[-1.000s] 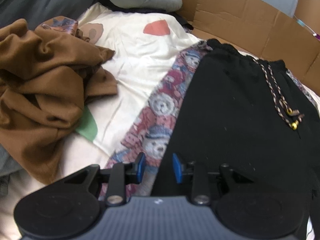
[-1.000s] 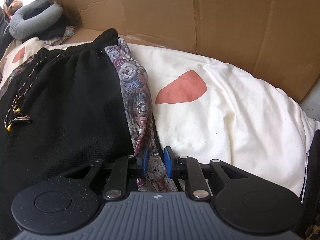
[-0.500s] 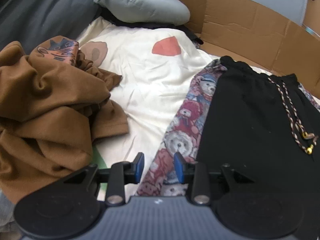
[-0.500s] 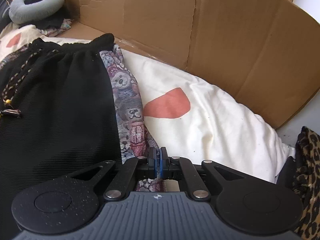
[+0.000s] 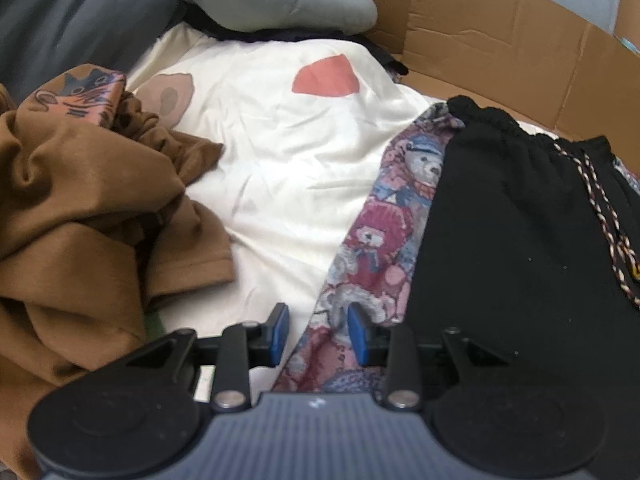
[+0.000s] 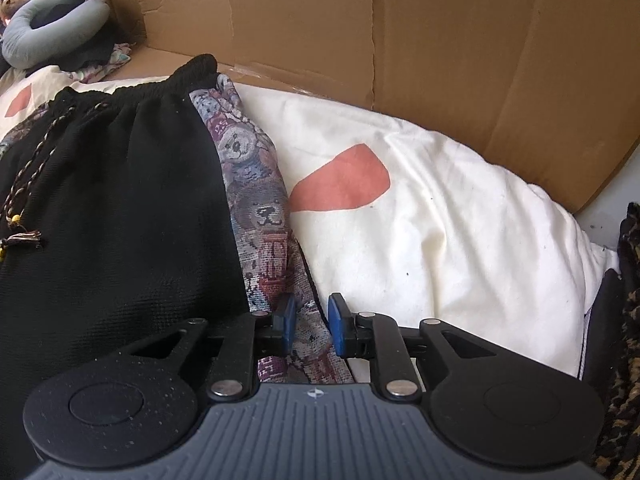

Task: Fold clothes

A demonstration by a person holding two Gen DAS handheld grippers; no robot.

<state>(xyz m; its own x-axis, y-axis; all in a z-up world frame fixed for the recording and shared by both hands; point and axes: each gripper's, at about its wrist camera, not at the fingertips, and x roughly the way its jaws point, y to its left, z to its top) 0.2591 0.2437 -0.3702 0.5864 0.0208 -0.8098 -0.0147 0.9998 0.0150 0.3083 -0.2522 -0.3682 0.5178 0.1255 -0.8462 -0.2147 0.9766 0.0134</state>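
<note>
Leftward the left gripper (image 5: pixel 314 334) has slid — off the black shorts (image 5: pixel 520 248) onto the teddy-bear cloth (image 5: pixel 376 240) edge, jaws apart, unclenched. Right gripper (image 6: pixel 311 325) is opening over that cloth's other edge, fabric between its pads; shorts lie at ten o'clock.

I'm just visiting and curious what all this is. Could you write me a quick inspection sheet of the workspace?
Surface: cream bedsheet with red patches.
Job's things: black pants lying flat, bear-print panels down both sides, braided drawstring at the waistband.
Clutter: crumpled brown garment; grey neck pillow; leopard-print fabric at the right edge.
Tongs: left tongs open over the bear-print edge; right tongs opening, bear-print fabric between the pads, not pinched.
Cables: nothing seen.
Surroundings: cardboard wall behind the bed.
</note>
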